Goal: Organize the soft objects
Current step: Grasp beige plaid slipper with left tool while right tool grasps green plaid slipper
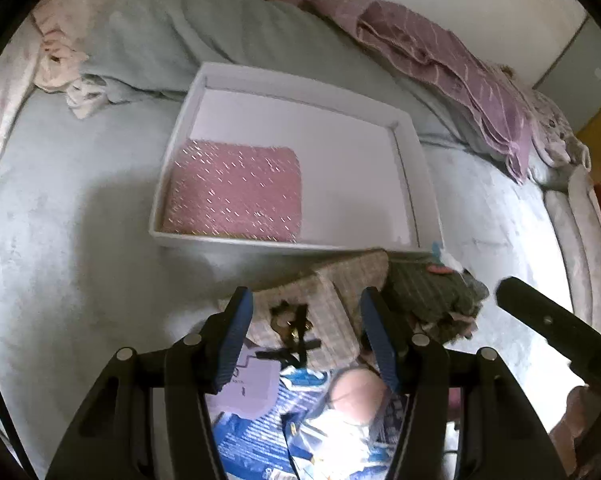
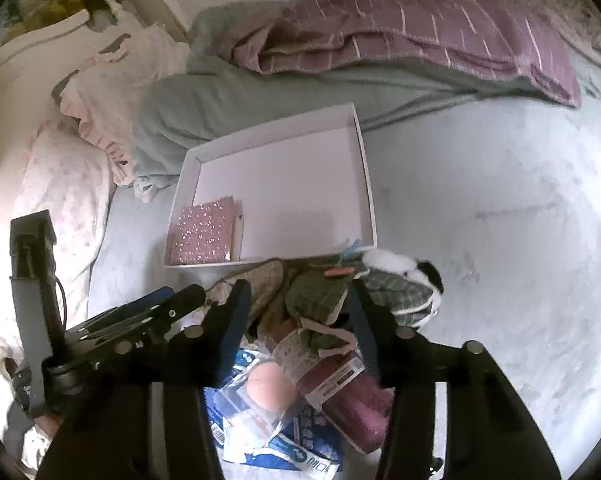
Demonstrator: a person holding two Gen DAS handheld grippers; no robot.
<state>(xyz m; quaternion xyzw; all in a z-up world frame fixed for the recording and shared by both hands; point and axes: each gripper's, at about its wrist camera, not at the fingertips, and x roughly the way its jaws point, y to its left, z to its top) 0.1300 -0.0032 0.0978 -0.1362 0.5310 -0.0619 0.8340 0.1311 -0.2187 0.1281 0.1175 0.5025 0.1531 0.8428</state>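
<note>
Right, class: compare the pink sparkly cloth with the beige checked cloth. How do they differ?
The pink sparkly cloth lies flat inside the white tray; the beige checked cloth sits outside it in the pile. The pink one is plain with glinting flecks; the beige one is checked, with a dark bow. Both are soft fabric.

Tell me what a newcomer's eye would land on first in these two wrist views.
The white tray in the middle of the pale blue bed, with a sparkly pink cloth lying flat in its near left corner, draws the eye first. Next comes the heap of soft items just in front of the tray, checked fabrics and packaged goods, with both grippers poised over it. A striped purple blanket lies crumpled along the bed's far edge.
</note>
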